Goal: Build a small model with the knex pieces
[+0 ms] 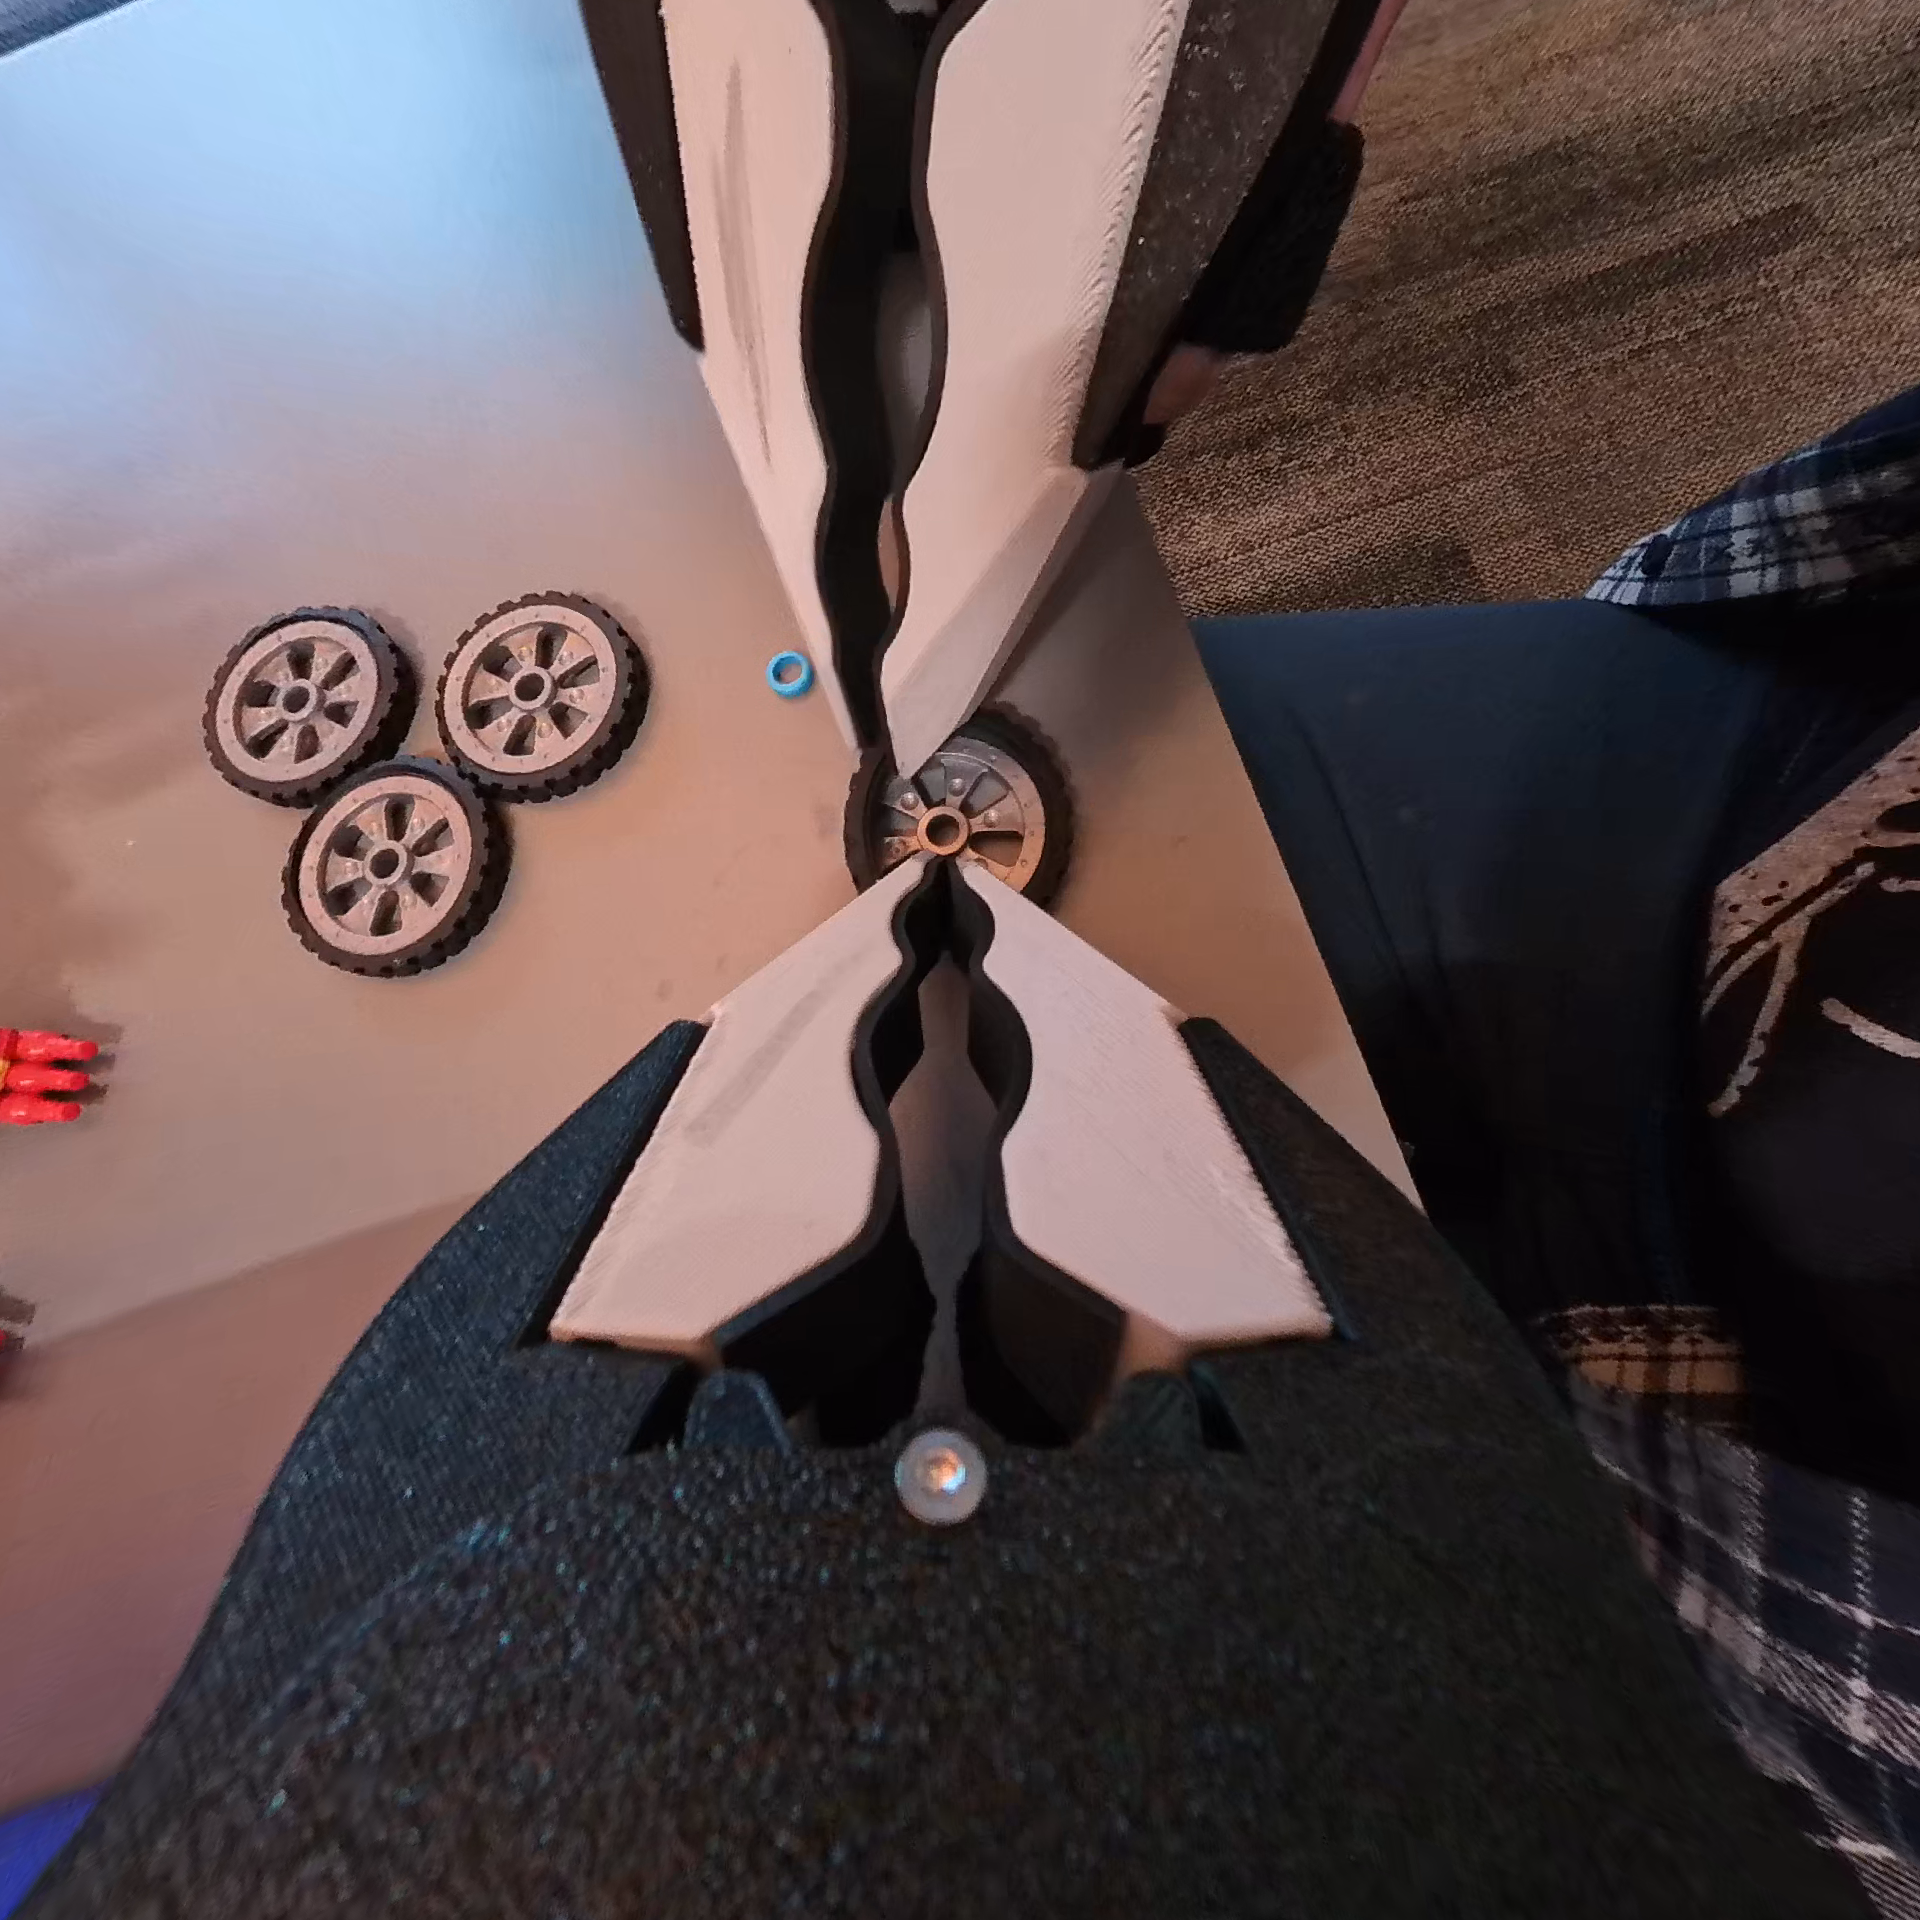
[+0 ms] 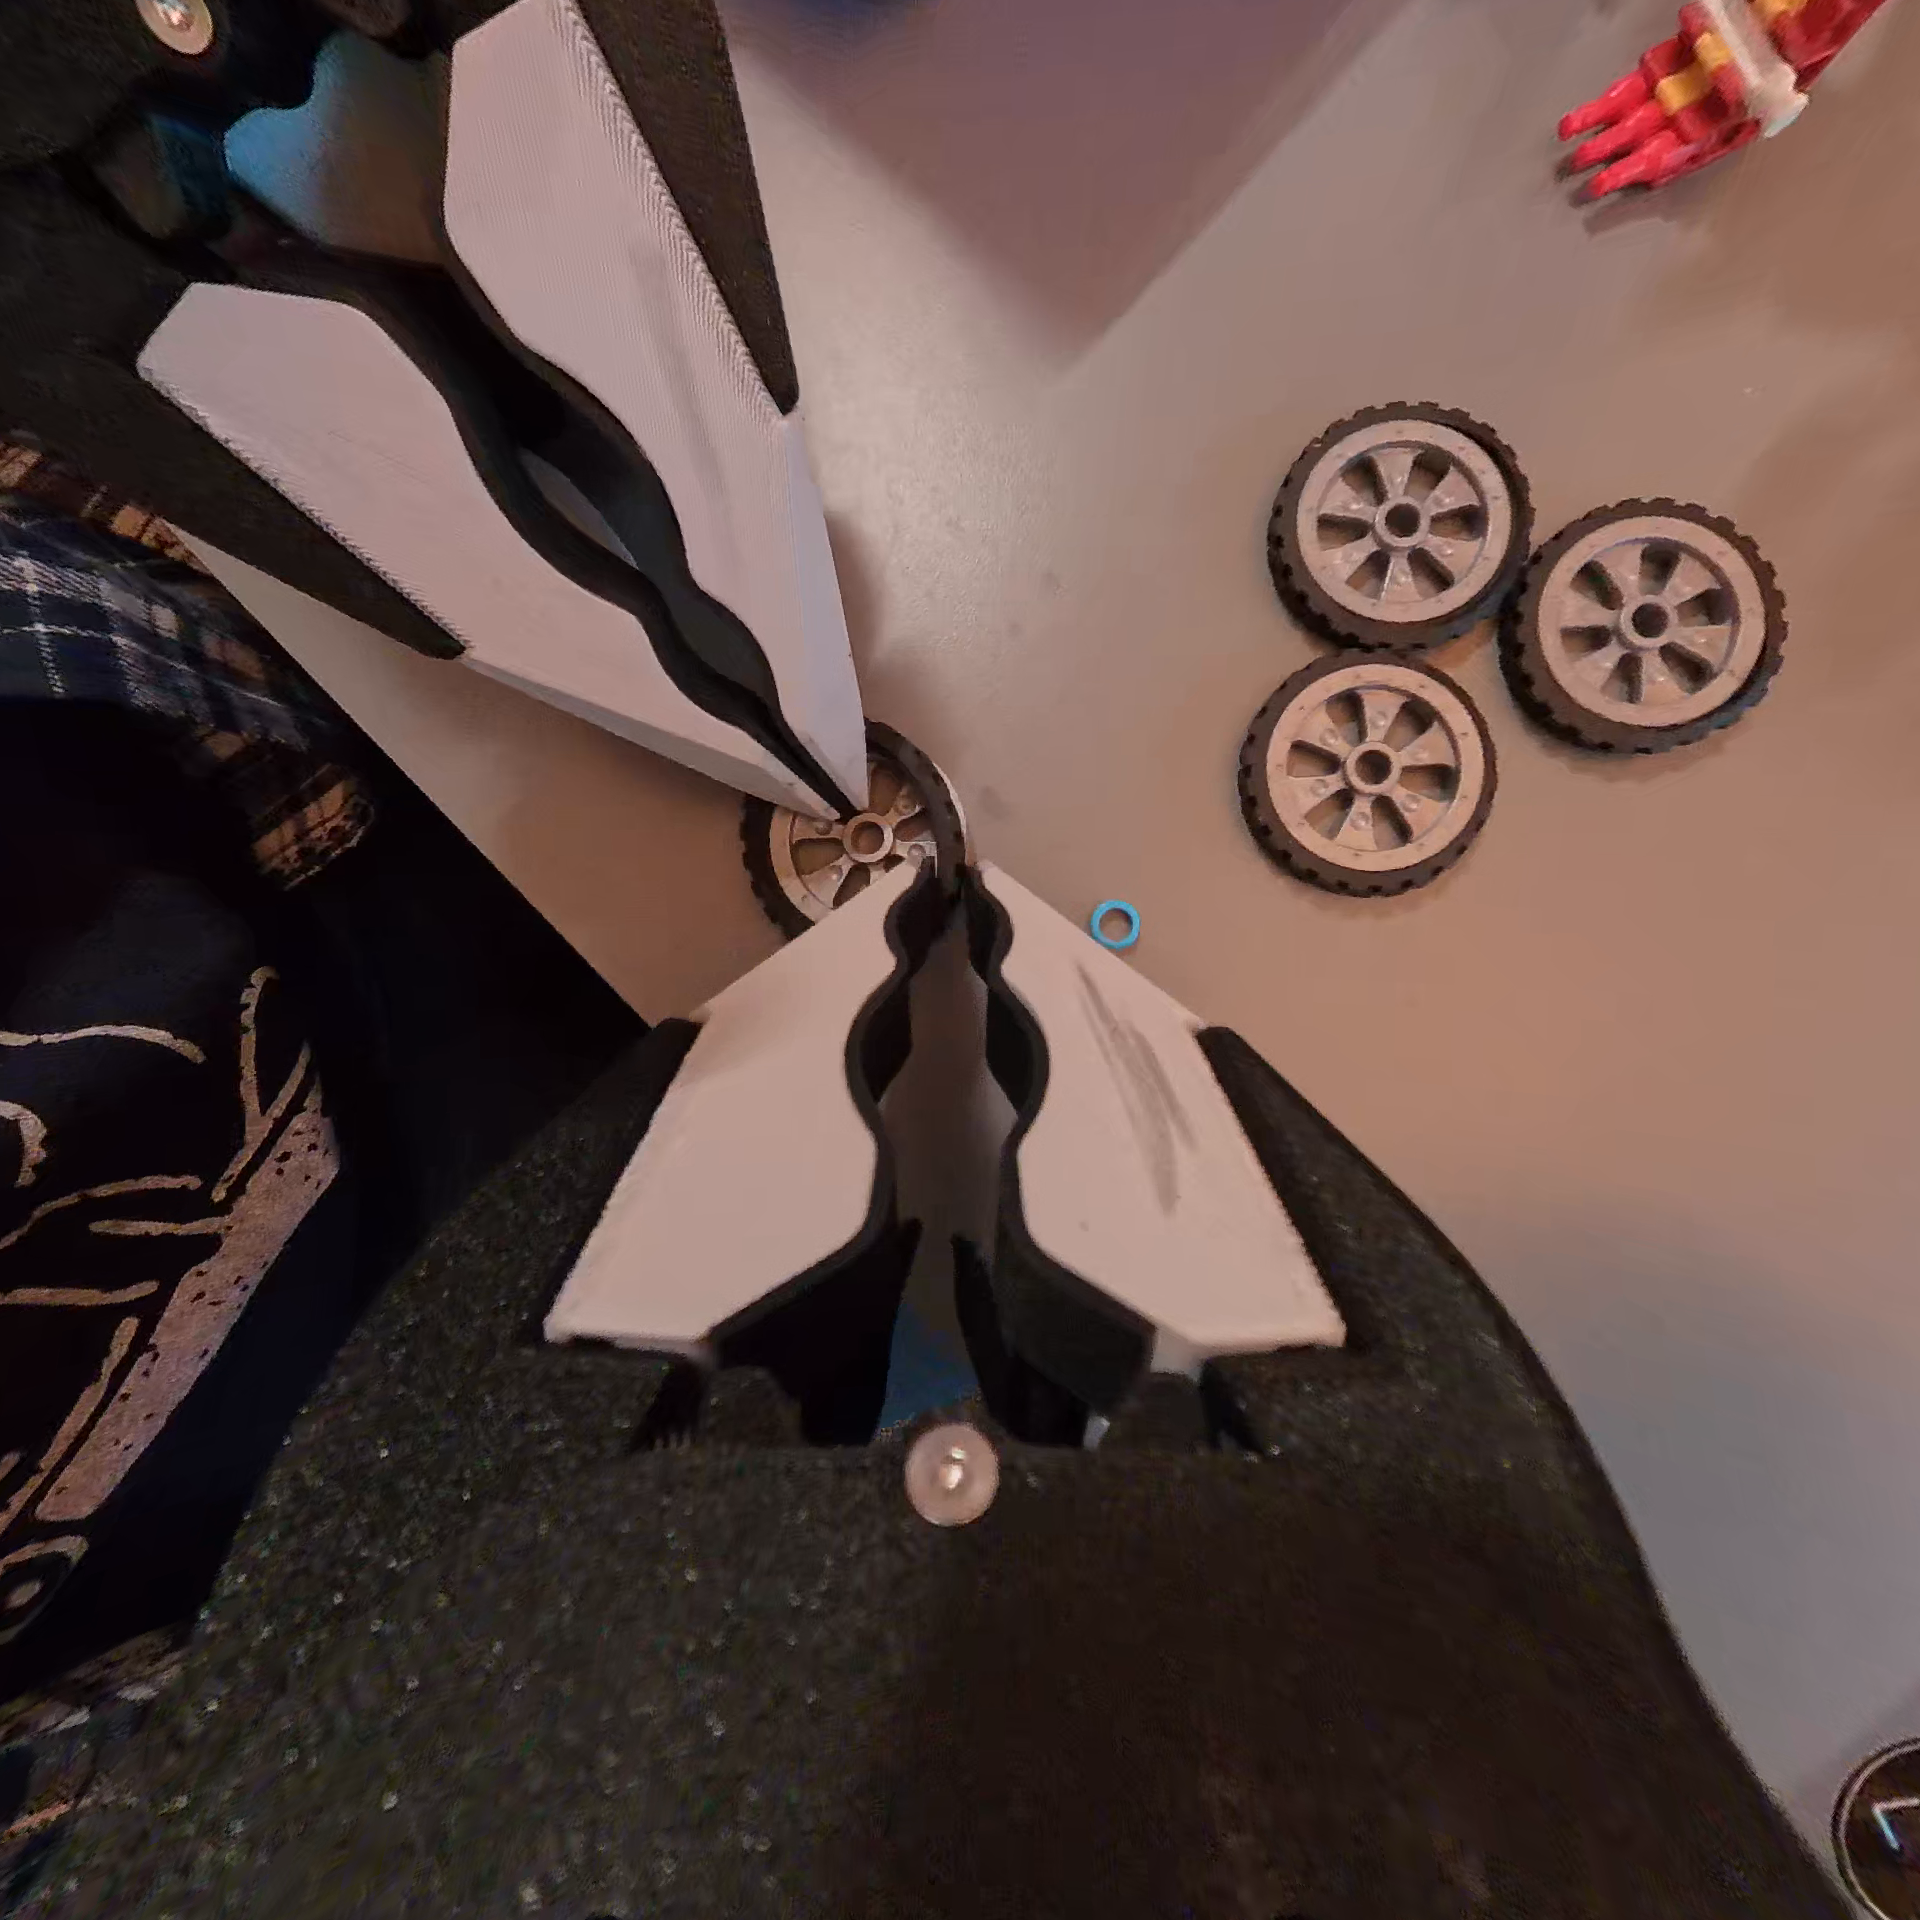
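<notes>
A small toy wheel (image 1: 961,816) with a black tyre and grey spokes is held at the table's near edge, between both grippers. My left gripper (image 1: 942,883) is shut on the wheel's lower edge. My right gripper (image 2: 951,873) is shut on the wheel's (image 2: 831,862) tyre from the opposite side. In the left wrist view the right gripper (image 1: 888,750) comes down from the top. In the right wrist view the left gripper (image 2: 844,805) comes in from the upper left, its tips over the spokes. A small blue ring (image 1: 789,673) lies on the table close by; it also shows in the right wrist view (image 2: 1115,922).
Three more wheels (image 1: 358,790) lie flat in a cluster on the grey table (image 1: 312,364); they also show in the right wrist view (image 2: 1507,665). A red toy hand (image 2: 1683,114) lies at the far edge. A person in dark trousers (image 1: 1455,883) and a plaid shirt sits at the table's edge, above carpet (image 1: 1558,312). My two grippers' fingertips are within a few centimetres of each other.
</notes>
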A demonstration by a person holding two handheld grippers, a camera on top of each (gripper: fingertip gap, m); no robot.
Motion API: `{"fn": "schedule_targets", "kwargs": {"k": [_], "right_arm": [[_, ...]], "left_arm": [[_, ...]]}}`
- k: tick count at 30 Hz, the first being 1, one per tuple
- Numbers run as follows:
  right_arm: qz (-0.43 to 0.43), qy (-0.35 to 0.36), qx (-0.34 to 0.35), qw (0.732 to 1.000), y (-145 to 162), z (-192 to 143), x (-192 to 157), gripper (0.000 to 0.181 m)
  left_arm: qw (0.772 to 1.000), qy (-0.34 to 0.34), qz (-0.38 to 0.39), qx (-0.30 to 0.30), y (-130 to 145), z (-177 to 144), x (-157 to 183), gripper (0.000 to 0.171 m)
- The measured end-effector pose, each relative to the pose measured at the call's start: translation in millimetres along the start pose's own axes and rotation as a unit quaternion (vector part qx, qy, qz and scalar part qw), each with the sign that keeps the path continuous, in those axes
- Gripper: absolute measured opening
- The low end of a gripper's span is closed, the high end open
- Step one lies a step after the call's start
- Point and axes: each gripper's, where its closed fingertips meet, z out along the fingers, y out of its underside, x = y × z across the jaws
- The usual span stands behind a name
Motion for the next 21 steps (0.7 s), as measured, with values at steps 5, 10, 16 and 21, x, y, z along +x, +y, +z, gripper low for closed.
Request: {"fn": "schedule_targets", "kwargs": {"k": [5, 10, 16, 21], "right_arm": [[0.001, -0.002, 0.010, 1.000, 2.1, -2.3, -1.7, 0.006], [-0.002, 0.001, 0.018, 1.000, 2.7, -4.5, -2.0, 0.005], [0.047, -0.012, 0.037, 0.998, 3.8, -3.5, 0.3, 0.005], [0.062, -0.003, 0.034, 0.998, 1.5, -0.4, 6.1, 0.005]], "left_arm": [[1.000, 0.001, 0.002, 0.001, -1.0, 0.7, 1.8, 0.000], [1.000, 0.002, 0.002, 0.003, -1.2, 0.9, 2.0, 0.000], [1.000, 0.004, 0.001, 0.004, -1.8, 1.5, 2.3, 0.000], [1.000, 0.005, 0.003, 0.007, -4.3, 2.8, 3.7, 0.000]]}}
